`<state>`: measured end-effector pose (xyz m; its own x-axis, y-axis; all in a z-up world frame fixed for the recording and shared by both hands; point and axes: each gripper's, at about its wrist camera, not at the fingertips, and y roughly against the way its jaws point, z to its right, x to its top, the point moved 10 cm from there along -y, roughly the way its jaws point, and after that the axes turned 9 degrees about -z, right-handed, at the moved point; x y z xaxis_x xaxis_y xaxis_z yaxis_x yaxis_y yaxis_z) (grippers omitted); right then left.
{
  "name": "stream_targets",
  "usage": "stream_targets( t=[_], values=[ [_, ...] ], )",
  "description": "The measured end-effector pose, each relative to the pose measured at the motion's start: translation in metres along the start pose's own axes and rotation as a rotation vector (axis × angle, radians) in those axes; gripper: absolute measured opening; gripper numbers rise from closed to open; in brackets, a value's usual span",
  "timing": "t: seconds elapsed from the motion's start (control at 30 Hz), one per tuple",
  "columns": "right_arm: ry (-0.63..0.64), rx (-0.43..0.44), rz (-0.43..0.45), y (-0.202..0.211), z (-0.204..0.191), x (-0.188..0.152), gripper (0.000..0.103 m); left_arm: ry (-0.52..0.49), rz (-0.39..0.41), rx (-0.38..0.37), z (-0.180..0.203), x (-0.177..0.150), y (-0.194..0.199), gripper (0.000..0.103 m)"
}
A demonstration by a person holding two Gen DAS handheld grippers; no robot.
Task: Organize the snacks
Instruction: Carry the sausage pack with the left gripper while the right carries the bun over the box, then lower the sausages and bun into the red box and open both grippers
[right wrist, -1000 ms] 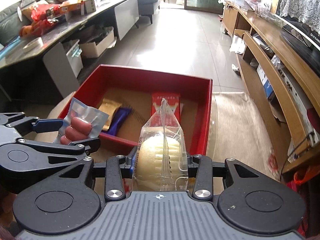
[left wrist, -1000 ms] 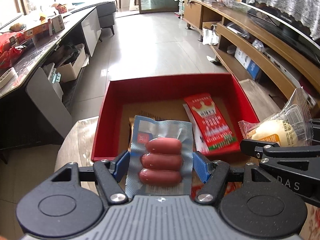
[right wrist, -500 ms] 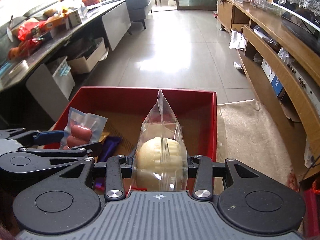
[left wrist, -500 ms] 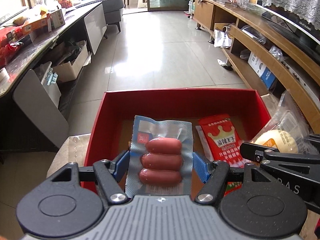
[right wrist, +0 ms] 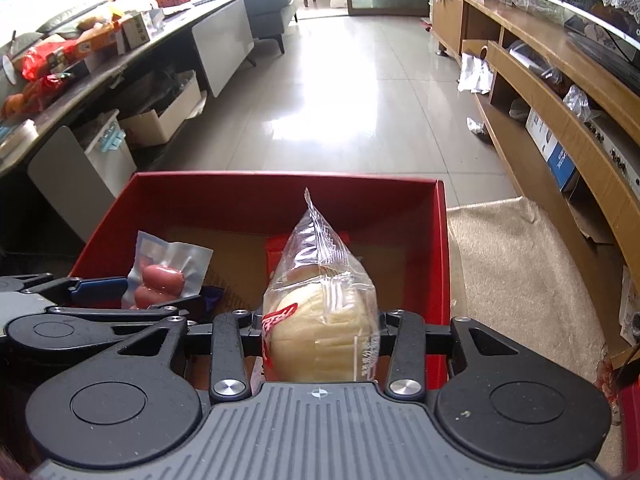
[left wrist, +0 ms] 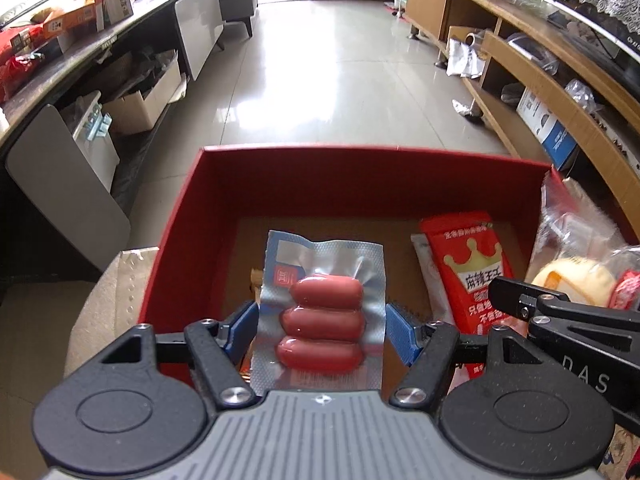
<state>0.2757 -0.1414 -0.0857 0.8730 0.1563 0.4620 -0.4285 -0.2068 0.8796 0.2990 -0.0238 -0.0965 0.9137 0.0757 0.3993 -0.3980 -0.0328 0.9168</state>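
Holding the sausage pack [left wrist: 322,320] snug in my left gripper [left wrist: 321,330] and the bagged bun [right wrist: 320,320] pinched in my right gripper [right wrist: 320,334], I hung both low in each frame, over the red box [left wrist: 360,168], ready to drop them in.

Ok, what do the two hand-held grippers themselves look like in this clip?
Both look like the same model. The left hand-held gripper has black linkage arms with silver screws, round black discs at either side, a ribbed grey body with a small crosshair mark, and blue pads. The right hand-held gripper matches; its side carries pale letters "DAS". No cables or sleeves show.
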Motion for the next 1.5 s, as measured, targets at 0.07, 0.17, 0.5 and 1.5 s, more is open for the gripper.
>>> stream_targets(
  t=[0.07, 0.17, 0.5, 1.5],
  values=[
    [-0.001, -0.007, 0.001, -0.002, 0.001, -0.001, 0.051, -0.002, -0.006, 0.000, 0.000, 0.000, -0.002, 0.064],
    [-0.007, -0.016, 0.009, -0.001, 0.004, 0.000, 0.057, -0.004, -0.002, 0.002, 0.001, 0.001, 0.000, 0.065],
    [-0.019, -0.055, 0.027, 0.004, 0.015, 0.002, 0.069, -0.002, 0.032, -0.012, 0.003, 0.005, 0.014, 0.066],
    [-0.048, -0.116, 0.052, 0.051, 0.036, -0.015, 0.070, -0.048, 0.043, -0.089, 0.026, -0.032, 0.060, 0.067]
  ],
)
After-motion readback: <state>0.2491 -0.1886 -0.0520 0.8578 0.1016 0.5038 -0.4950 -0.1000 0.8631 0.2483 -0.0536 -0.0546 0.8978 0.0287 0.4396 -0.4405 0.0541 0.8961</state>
